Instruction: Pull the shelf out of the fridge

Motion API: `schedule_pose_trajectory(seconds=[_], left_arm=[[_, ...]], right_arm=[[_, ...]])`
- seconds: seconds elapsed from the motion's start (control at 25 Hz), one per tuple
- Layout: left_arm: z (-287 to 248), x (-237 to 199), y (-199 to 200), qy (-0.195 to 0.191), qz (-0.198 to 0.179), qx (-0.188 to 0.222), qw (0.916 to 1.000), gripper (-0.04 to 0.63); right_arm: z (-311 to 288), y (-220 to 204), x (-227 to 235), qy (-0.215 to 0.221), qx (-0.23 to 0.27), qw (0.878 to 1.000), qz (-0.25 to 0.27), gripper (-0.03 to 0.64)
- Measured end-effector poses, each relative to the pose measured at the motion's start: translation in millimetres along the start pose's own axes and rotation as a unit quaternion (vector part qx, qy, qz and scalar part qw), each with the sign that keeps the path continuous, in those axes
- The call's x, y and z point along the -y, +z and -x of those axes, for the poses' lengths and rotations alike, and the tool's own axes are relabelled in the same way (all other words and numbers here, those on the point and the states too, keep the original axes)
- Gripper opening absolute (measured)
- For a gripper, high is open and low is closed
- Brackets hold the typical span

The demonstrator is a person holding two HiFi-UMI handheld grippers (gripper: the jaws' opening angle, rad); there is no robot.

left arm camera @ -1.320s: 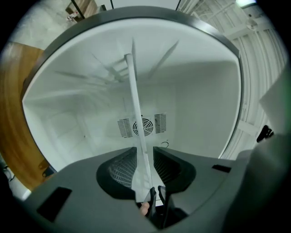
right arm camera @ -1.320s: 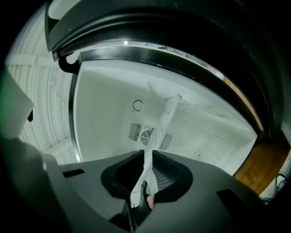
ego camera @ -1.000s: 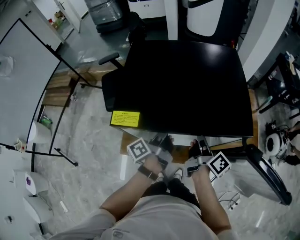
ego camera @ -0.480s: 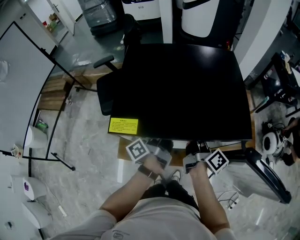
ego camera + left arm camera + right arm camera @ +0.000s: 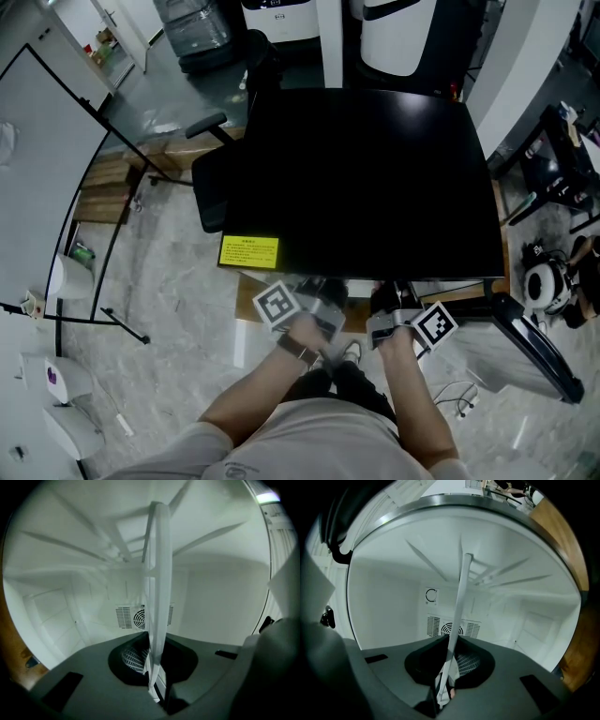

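Observation:
Seen from above in the head view, the black fridge stands in front of me and both grippers reach into its open front. The white shelf shows edge-on as a thin pale strip running away into the white interior. My left gripper has the shelf's front edge between its jaws, which are closing; a dark slit still shows beside the strip. My right gripper is shut on the same shelf further right. The fridge's top hides both pairs of jaws in the head view, below the left gripper and right gripper.
The fridge's black door hangs open at the right. A yellow label sits on the fridge's front left corner. An office chair stands against its left side. A vent grille is in the fridge's back wall. My feet are just below the grippers.
Both grippers have crept slightly forward under the fridge's front edge, and the head view has shifted a little. Nothing else has visibly moved.

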State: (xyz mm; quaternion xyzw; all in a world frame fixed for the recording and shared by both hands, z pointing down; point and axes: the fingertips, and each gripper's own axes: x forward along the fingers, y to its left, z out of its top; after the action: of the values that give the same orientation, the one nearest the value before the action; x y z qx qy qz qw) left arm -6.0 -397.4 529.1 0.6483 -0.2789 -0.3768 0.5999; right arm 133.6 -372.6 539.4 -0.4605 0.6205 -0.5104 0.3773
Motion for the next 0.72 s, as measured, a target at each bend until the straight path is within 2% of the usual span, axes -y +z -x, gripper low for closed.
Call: schedule_pose_trajectory(seconds=[0.72], left_arm=[[42.6, 6.3, -27.9, 0.001, -0.003, -0.021, 0.9998, 0.028]], right_arm=[[49.4, -16.2, -1.7, -0.001, 0.008, 1.000, 0.004, 0.043]])
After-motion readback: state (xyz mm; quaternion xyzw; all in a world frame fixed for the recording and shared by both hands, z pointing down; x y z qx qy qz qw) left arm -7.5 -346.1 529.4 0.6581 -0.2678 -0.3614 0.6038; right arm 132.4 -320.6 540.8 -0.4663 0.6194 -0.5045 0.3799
